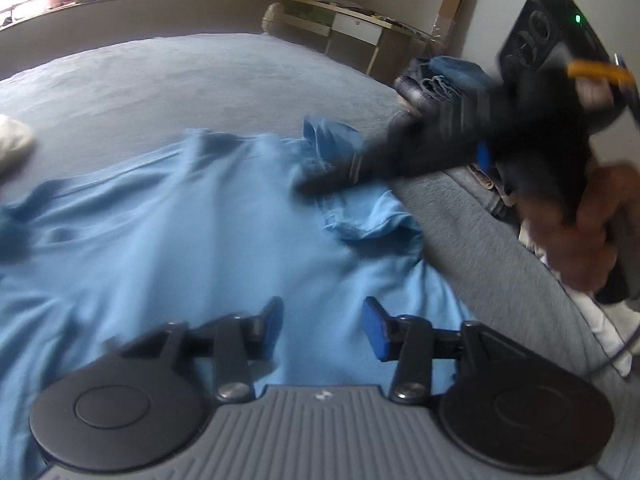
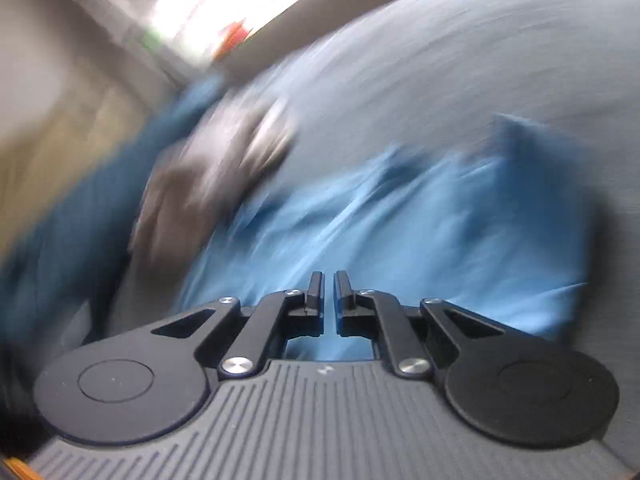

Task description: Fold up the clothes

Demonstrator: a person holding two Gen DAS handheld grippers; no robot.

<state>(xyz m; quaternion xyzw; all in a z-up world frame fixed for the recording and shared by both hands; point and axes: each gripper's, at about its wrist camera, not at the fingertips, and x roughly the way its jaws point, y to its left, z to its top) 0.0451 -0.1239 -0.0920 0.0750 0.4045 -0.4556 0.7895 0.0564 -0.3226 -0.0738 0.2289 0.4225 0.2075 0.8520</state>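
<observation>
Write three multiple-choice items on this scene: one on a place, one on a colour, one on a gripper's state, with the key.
1. Where does the shirt lie?
A. on a desk
B. on the grey bed
C. on the floor

2. What colour is the shirt?
A. light blue
B. red
C. white

3. How does the left gripper stand?
A. clamped on a sleeve
B. open above the shirt
C. out of view

Key: B, the shirt is spread on the bed cover; A, its cloth is light blue; B, a wide gap shows between its blue-padded fingers, nothing held.

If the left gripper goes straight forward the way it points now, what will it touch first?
Most likely the light blue T-shirt spread on the grey bed; the open left gripper hangs just above it, though depth is unclear.
</observation>
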